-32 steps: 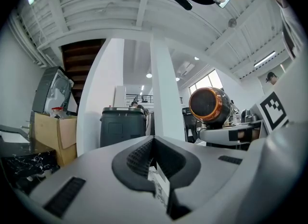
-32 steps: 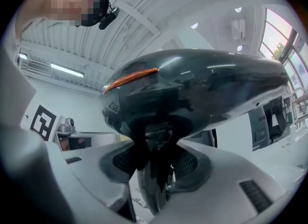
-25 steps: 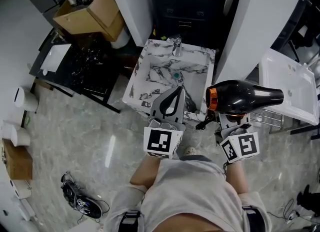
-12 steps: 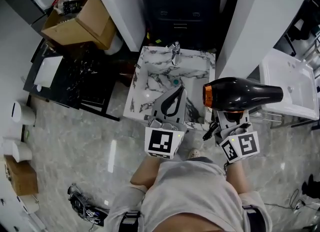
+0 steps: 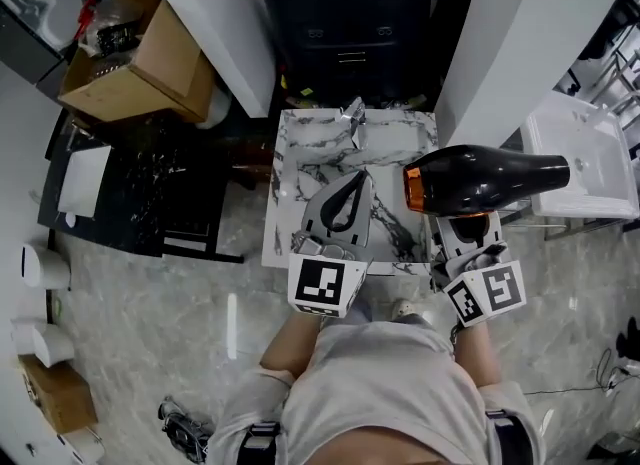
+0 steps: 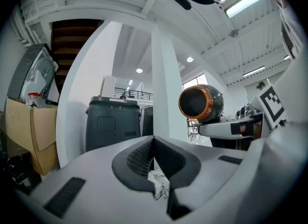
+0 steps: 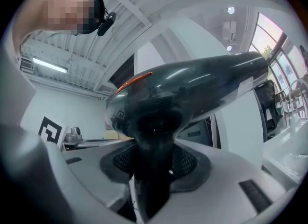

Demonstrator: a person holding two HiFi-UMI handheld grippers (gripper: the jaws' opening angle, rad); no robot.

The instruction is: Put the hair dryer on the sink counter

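Off past the left edge, on the floor side, stands an open cardboard box, which plays no part here. The marble sink worktop lies straight ahead of the person, with its faucet at the far edge and nothing resting on its rim that can be made out. The left gripper hangs over the near middle of the worktop; its fingers are pressed together tip to tip with nothing between them, so it is idle. Further right, the black hair dryer is up in the air above the worktop's right edge, lying level: its orange-ringed nozzle points left over the sink, and its tail reaches out beyond the right edge toward a separate white basin. The right gripper holds it from beneath: in the right gripper view the fingers stand fairly wide and clamp the dryer's dark handle, which runs down between them. As to progress, the pick-up looks complete and the dryer has been brought to the sink, but it touches no surface yet. What remains, by my reading, is to lower it onto a flat stretch of the worktop, most likely along the right or near edge and clear of the bowl, then open the fingers and draw away.
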